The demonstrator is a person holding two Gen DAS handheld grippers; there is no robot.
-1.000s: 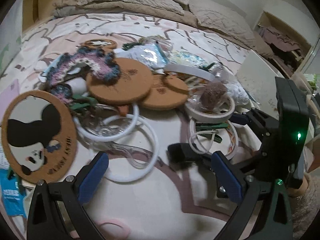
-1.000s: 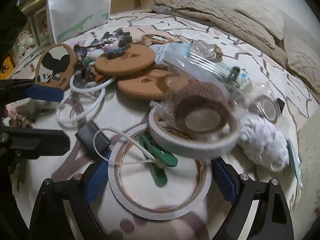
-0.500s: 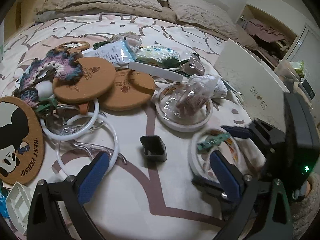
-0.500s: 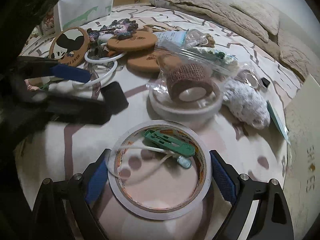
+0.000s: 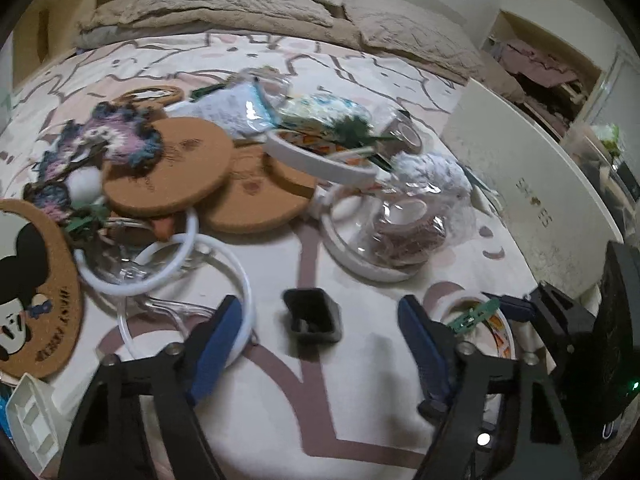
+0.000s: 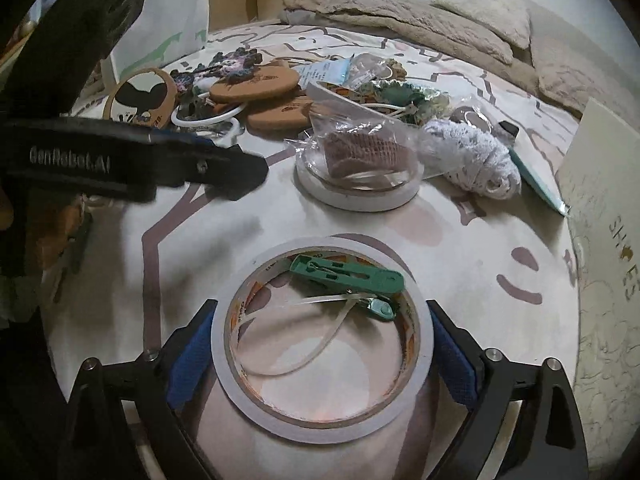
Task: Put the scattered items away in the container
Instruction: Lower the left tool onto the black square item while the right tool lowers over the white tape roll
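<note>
1. Black square cap (image 5: 314, 316) lies on the bedspread (image 5: 280, 408) between the left gripper's (image 5: 320, 344) closing jaws, untouched.
2. Right gripper (image 6: 322, 344): jaws opening, spread either side of the tape roll (image 6: 224, 344); contact cannot be told.
3. Green clip (image 6: 348, 276) lies inside the roll.
4. White shoe box (image 6: 608, 240) stands far right.
</note>
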